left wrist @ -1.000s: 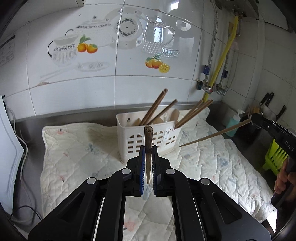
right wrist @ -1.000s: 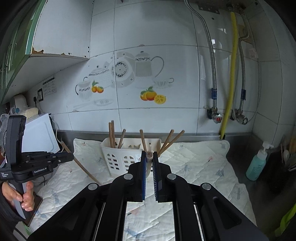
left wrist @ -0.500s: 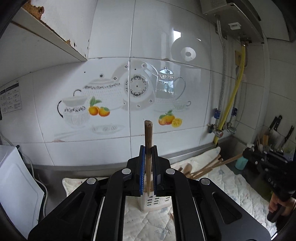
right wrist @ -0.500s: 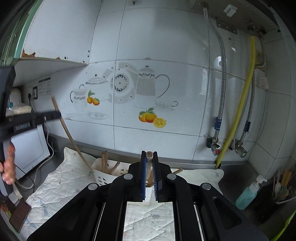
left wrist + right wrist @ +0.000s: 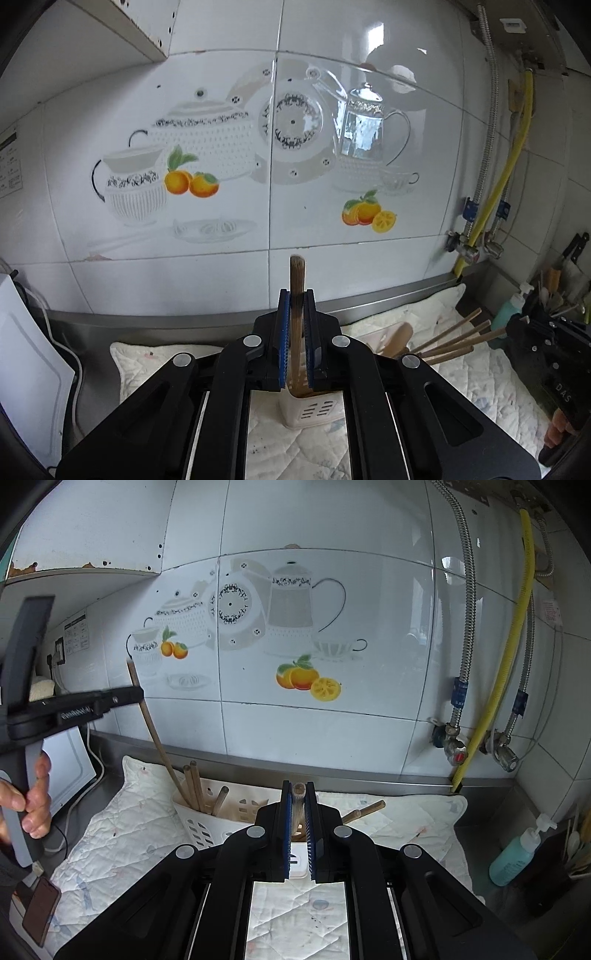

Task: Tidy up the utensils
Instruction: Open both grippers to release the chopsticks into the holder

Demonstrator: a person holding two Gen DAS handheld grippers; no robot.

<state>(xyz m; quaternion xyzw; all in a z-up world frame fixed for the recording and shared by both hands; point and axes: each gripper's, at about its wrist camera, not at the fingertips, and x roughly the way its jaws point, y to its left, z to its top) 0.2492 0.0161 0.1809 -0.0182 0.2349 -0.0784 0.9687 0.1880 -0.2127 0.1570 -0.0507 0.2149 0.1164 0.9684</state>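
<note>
Both grippers have risen above the white slotted plastic utensil basket (image 5: pixel 218 818), left gripper (image 5: pixel 296 306) and right gripper (image 5: pixel 297 794) each clamped on a brown wooden chopstick (image 5: pixel 297 280).

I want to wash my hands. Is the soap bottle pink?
No, the soap bottle at the right end of the counter is teal blue with a white pump.

You have two grippers (image 5: pixel 296 306) (image 5: pixel 298 797), each clamping one chopstick (image 5: pixel 297 280) (image 5: pixel 297 789), one white basket (image 5: pixel 221 821) holding roughly five more chopsticks (image 5: pixel 454 339), one quilted mat (image 5: pixel 122 834), one soap bottle (image 5: pixel 521 853), and one phone (image 5: pixel 38 910).
</note>
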